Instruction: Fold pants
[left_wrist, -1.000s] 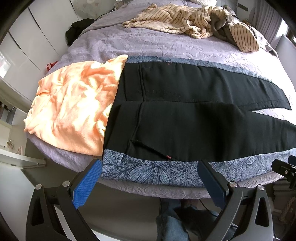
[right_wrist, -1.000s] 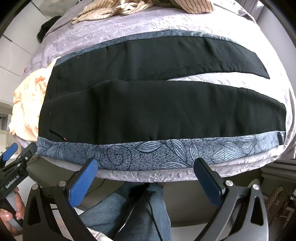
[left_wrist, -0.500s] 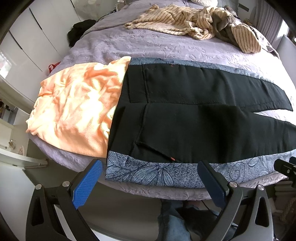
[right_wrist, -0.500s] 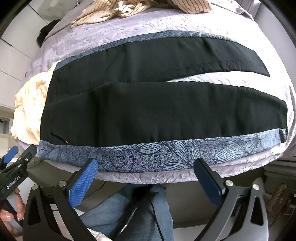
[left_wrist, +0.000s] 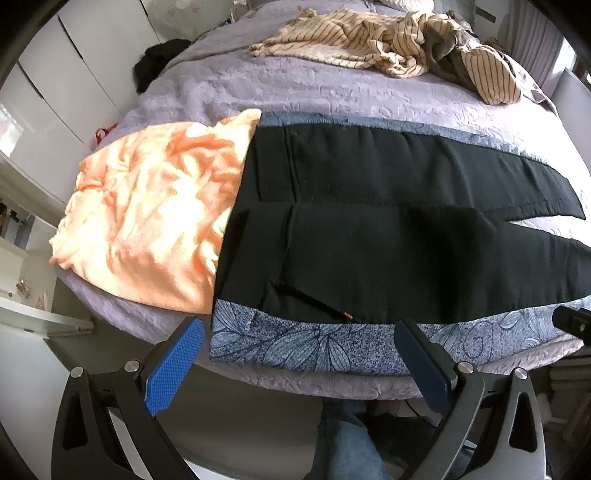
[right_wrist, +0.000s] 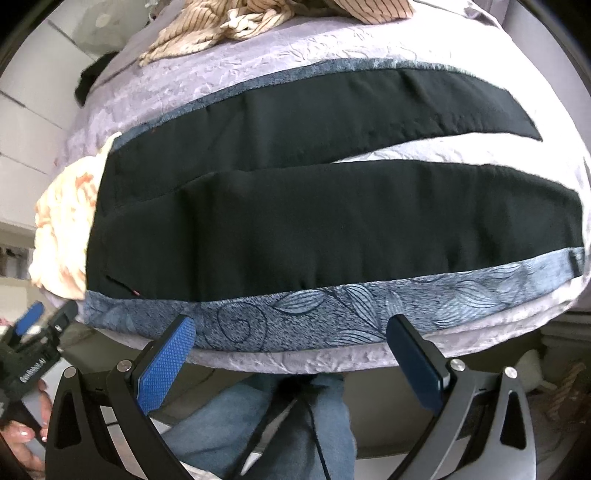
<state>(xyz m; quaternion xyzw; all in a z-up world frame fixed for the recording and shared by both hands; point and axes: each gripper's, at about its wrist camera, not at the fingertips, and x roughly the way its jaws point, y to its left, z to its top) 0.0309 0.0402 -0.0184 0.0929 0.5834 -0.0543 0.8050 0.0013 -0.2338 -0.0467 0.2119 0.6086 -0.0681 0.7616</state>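
Black pants (left_wrist: 388, 236) with blue leaf-print side bands lie flat on the bed, waist to the left, both legs running right. In the right wrist view the pants (right_wrist: 314, 221) show full length, legs spread apart with bedspread between them. My left gripper (left_wrist: 299, 347) stands open just before the bed's near edge, at the waist end of the printed band (left_wrist: 295, 343). My right gripper (right_wrist: 291, 339) is open too, facing the printed band (right_wrist: 332, 310) along the near leg. Neither holds anything. The left gripper (right_wrist: 37, 332) also shows at the right wrist view's left edge.
The bed has a lilac bedspread (left_wrist: 295, 92). An orange garment (left_wrist: 155, 214) lies left of the waistband, partly under it. Striped clothes (left_wrist: 388, 48) are heaped at the far side. White cabinets (left_wrist: 55, 92) stand to the left. A person's jeans-clad legs (right_wrist: 280, 424) are below the bed edge.
Both grippers have moved closer to the bed's near edge; the pants look larger and lower in both views. The pants themselves have not moved.
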